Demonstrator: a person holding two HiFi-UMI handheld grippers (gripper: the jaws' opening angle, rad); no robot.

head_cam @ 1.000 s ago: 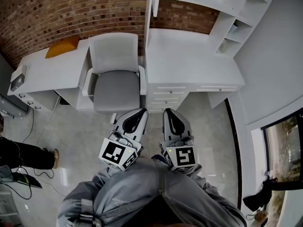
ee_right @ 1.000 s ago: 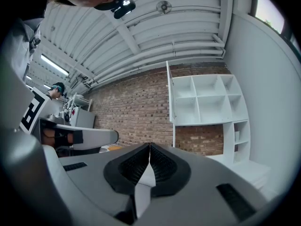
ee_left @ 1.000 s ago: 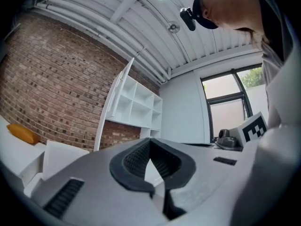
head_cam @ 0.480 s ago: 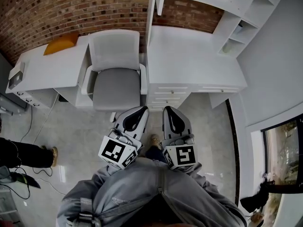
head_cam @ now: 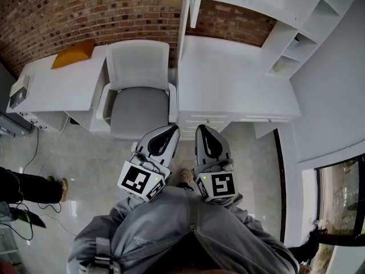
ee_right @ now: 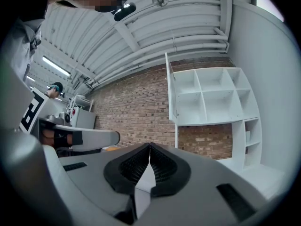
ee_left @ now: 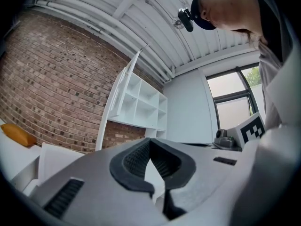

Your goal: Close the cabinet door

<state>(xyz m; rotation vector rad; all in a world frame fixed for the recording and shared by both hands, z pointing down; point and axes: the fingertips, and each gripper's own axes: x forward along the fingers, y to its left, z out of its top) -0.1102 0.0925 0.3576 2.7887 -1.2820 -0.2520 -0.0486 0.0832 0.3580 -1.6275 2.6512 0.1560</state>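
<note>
The white wall cabinet (head_cam: 268, 4) hangs over the right desk, its cubbies (ee_right: 211, 95) showing. Its door (head_cam: 194, 1) stands swung out, seen edge-on in the right gripper view (ee_right: 170, 86) and slanted in the left gripper view (ee_left: 123, 86). Both grippers are held side by side in front of the person's body, well short of the cabinet. My left gripper (head_cam: 173, 128) (ee_left: 150, 140) is shut with nothing between its pads. My right gripper (head_cam: 201, 128) (ee_right: 150, 145) is shut and empty too.
A grey chair (head_cam: 138, 90) stands just ahead to the left, between a left desk (head_cam: 57, 90) with an orange cushion (head_cam: 73, 55) and the right desk (head_cam: 234, 76) with drawers (head_cam: 205, 120). Another person's foot (head_cam: 61, 187) is at the left; a window (head_cam: 336, 193) is at the right.
The person has stepped toward the desks; both grippers have moved forward together, still shut, and the chair and desk front now lie closer to their tips.
</note>
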